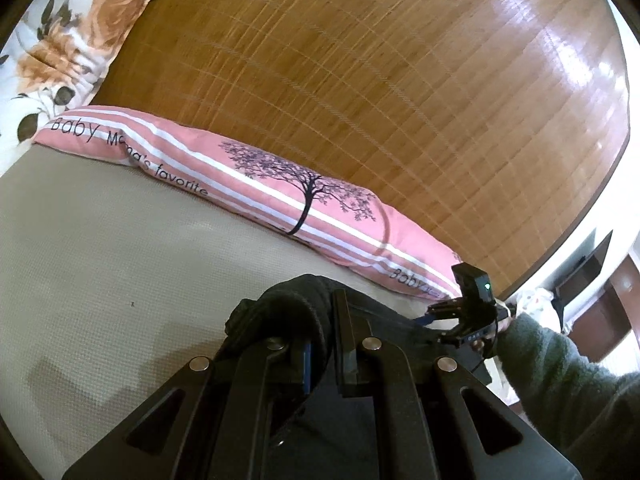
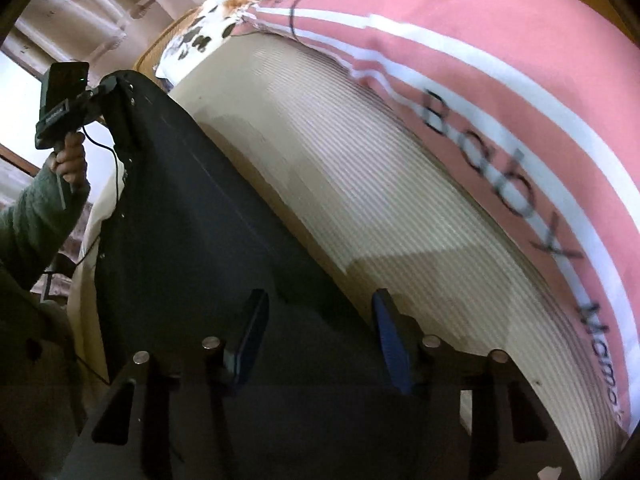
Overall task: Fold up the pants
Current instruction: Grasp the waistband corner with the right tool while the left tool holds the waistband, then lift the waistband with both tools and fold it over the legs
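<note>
Across the cream ribbed bedspread (image 1: pixel 100 280) lie the dark pants (image 2: pixel 192 248), one garment, stretched as a long band from the left gripper toward the right gripper. In the right wrist view their far edge runs from 11 o'clock down to about 5 o'clock, with bare bedspread beyond it out to the pink striped pillow (image 1: pixel 248 176). In the left wrist view that open strip of bedspread fills the 9 o'clock side, and the pillow bounds it from 10 o'clock to 3 o'clock. Beyond the pillow a glossy bamboo mat (image 1: pixel 400 80) spreads to 12 and 2 o'clock, bare, ending at a dark curved border on the right.

One pink pillow, one floral pillow (image 1: pixel 68 40) at 10 o'clock, two grippers.

Left gripper (image 1: pixel 326 344): its jaws are pinched together on a bunched fold of the pants, the cloth bulging up around the fingers. In the right wrist view it sits at 10 o'clock, lifted, with a hand (image 2: pixel 70 160) in a grey-green sleeve on the handle and a cable hanging below.

Right gripper (image 2: pixel 320 340): its jaws stand partly apart over the edge of the pants, the left pad over dark cloth and the blue right pad (image 2: pixel 390 344) over the bedspread just beside the cloth edge; whether either pad presses the fabric cannot be told. From the left wrist view it shows at 3 o'clock, close to the pillow's corner, and that pillow is the nearest thing hemming it in.
</note>
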Available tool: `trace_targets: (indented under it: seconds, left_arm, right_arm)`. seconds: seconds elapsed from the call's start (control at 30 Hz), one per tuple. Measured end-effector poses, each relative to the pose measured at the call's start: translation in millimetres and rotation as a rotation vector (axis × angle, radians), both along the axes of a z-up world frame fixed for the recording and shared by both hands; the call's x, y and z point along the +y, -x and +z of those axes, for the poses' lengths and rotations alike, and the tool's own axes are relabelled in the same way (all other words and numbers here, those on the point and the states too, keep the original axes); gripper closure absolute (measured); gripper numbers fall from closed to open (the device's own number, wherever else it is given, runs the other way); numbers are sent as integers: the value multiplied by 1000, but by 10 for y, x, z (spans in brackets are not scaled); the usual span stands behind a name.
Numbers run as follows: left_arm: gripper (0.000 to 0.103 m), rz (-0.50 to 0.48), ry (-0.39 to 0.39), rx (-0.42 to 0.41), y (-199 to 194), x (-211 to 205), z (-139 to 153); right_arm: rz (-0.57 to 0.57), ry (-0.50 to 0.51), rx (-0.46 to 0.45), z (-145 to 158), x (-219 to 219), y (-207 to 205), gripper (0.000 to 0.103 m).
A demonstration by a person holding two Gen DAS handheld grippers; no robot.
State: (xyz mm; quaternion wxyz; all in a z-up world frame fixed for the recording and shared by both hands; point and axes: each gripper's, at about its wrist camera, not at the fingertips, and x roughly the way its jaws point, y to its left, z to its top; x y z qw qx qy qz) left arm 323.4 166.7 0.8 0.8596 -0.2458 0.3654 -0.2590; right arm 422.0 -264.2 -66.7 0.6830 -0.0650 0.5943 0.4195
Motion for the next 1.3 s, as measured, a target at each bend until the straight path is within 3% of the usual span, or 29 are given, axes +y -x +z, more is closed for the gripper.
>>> trace_targets:
  seconds: [0.23,0.47,0.57,0.63,0.77,0.97,1.3]
  left_arm:
    - [95,15,-21,9,-49,-3,-39]
    - [95,32,-46,25,-140,12,-154]
    - [95,40,-80,36,-216,-41,-228]
    - [95,47,-102,35,-249,-79,-256]
    - [95,55,-162,35,-270,-159,-283]
    - [95,10,-211,-29,-60,-173,-80]
    - [95,-75,-192,-107,500,-2,174]
  right_arm:
    - [-38,28,-19,-8,-197,34,64]
    - [-99,77,-42,15,-354,124,65]
    - [-145,139,-85,29,-361,177,76]
    - [-150,192,-122,45,-324,234,91]
    - [-187,270,-191,126,-223,376,94]
    - [-285,347,-319,470,-114,805,95]
    - [-441,378,-438,1019,-7,1839,96]
